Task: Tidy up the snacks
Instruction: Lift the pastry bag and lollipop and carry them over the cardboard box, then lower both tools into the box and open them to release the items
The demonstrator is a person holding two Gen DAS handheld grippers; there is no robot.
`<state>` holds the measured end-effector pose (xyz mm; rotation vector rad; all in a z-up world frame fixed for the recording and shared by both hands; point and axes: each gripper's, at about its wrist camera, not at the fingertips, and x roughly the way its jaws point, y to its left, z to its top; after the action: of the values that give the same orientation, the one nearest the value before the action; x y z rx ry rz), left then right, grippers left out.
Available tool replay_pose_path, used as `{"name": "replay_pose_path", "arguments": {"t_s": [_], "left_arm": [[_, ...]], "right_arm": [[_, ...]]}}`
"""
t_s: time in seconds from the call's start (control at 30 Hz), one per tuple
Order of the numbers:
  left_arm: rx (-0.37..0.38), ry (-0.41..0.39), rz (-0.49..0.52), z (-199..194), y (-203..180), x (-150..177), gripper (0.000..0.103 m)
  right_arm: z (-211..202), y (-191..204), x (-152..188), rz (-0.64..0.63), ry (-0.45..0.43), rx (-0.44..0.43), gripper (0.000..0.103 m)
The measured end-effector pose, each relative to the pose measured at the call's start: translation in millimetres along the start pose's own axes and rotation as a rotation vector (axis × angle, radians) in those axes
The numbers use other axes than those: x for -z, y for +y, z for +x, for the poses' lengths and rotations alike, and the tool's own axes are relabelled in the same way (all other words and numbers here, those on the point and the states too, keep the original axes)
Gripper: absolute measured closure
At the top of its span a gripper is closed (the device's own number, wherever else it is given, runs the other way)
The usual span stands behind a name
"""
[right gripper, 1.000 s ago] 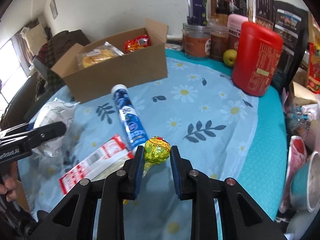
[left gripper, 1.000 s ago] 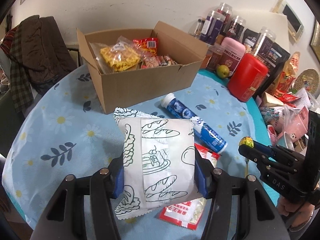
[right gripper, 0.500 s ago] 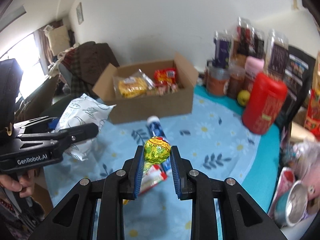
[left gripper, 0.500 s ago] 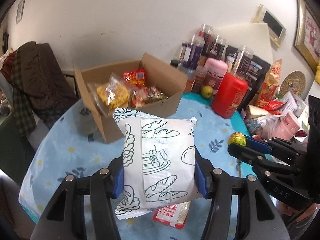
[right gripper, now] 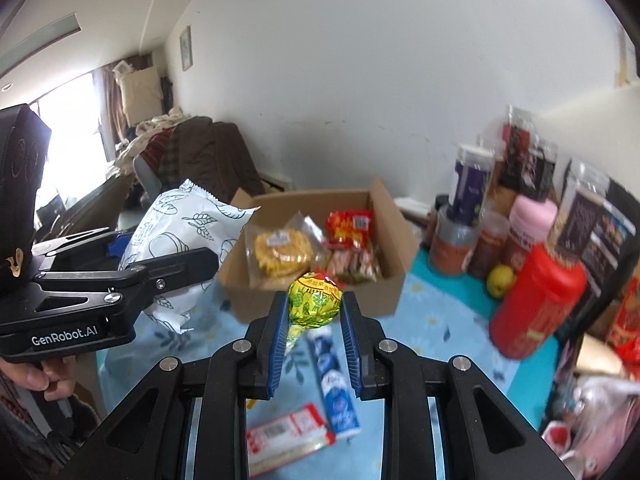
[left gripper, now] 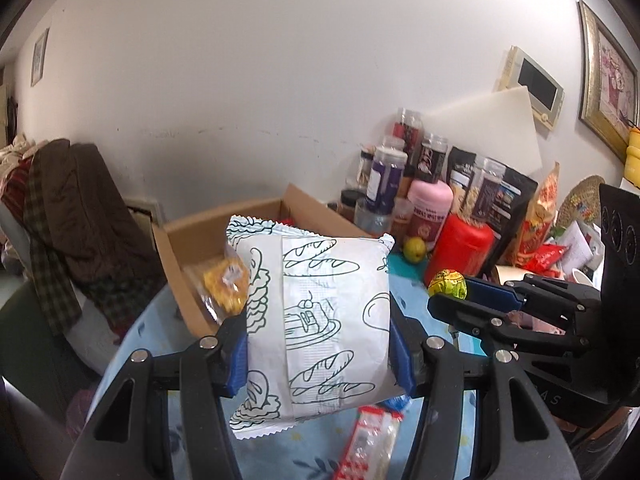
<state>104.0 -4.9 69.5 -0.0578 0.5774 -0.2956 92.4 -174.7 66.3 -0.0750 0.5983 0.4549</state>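
In the left wrist view, the left gripper (left gripper: 318, 344) is clamped on a white bread packet (left gripper: 316, 320) printed with green loaves, which fills the centre of the frame with its long axis running bottom to top along the fingers. The open cardboard box (left gripper: 188, 248) sits directly behind it, toward the middle left, so the packet's road to the box is straight ahead and down. To the right in that view, the right gripper (left gripper: 448, 294) pinches a yellow-green wrapped lollipop (left gripper: 447, 283) at its tips. In the right wrist view, the left gripper (right gripper: 176, 252) and its bread packet (right gripper: 184, 240) hang at middle left, over the near-left corner of the cardboard box (right gripper: 312, 304), while the right gripper (right gripper: 314, 328) holds the lollipop (right gripper: 315, 299) at centre, its stick pointing down between the pads, with the box just beyond and slightly lower in the frame. The left gripper looks nearer the box opening, though the fisheye curve makes that hard to judge. On the blue daisy-print counter (right gripper: 432, 320) below lie a blue tube (right gripper: 334, 384) and a red-and-white sachet (right gripper: 288, 436). Against one second ago, both grippers have risen well off the counter and swung toward the box: earlier the lollipop sat low by the tube and the packet low over the cloth.
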Motion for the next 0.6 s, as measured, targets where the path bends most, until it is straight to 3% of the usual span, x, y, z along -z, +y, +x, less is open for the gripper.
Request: {"name": "replay_pose_path", "arguments": {"t_s": [0.3, 0.6], "left_arm": [[-0.018, -0.016, 0.005, 34.7, 31.7, -37.2, 0.047], [-0.041, 0.012, -0.013, 78.9, 63.0, -62.2, 0.047]], "right_arm": [[34.1, -4.2, -49.9, -0.052, -0.049, 0.003, 0.077], [87.5, -13.3, -79.3, -0.086, -0.041, 0.001, 0.077]]}}
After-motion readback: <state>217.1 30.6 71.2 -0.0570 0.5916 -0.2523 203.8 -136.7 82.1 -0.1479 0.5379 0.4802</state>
